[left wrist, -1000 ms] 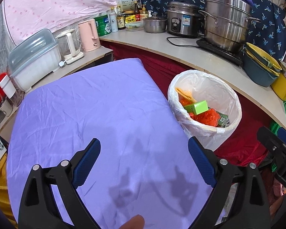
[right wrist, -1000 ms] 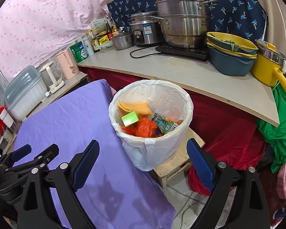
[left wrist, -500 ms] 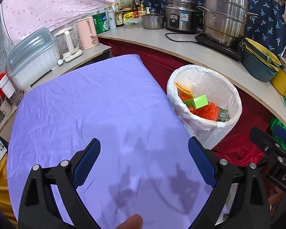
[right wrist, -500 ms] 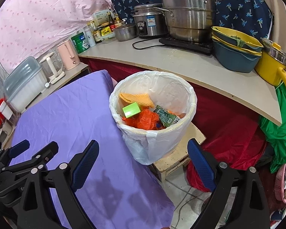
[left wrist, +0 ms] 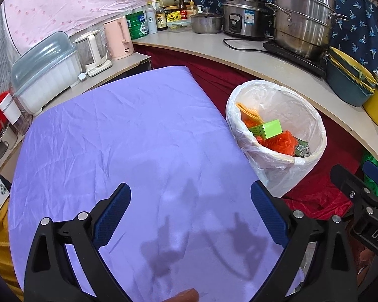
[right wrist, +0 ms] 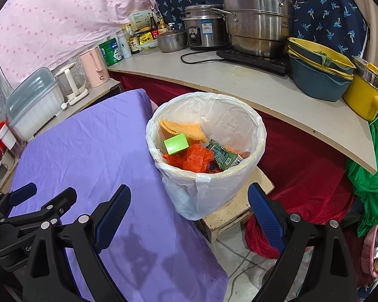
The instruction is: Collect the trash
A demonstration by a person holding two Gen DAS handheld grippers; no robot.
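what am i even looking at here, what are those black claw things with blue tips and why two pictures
The black claws are handheld grippers, not a robot: a person holds one in each hand. Each carries a wide-angle camera that looks forward along its two blue-padded fingers, so there are two pictures of one moment.

One picture comes from the left gripper, which is above a table under a purple cloth. The other comes from the right gripper, nearer the bin; the left gripper also shows at that picture's left edge.

Both grippers are open and hold nothing. No trash shows on the cloth. The white-lined bin stands beside the table on a small stool and holds a green box, an orange bag, an orange cloth and a green wrapper. Behind is a counter with pots and kettles.
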